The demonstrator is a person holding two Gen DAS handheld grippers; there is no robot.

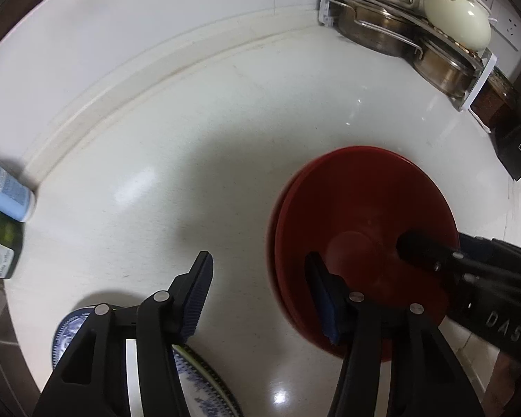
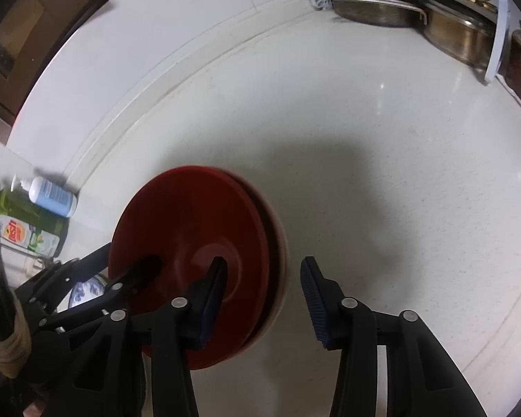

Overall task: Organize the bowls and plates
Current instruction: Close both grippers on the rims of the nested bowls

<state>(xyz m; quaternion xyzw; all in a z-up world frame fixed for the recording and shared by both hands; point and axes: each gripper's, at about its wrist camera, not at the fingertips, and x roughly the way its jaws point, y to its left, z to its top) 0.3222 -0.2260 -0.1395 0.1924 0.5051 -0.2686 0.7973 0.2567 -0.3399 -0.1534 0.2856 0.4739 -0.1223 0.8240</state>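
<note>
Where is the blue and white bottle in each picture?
Left wrist view: the blue and white bottle lies at the far left edge, by the wall.
Right wrist view: the bottle is at mid-left, above a green bottle.
Shared landmark: the stacked red bowls on the counter.

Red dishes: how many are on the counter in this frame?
2, stacked together on the white counter: the upper red dish sits on a lower red dish whose rim shows at one side. More could be hidden underneath.
</note>
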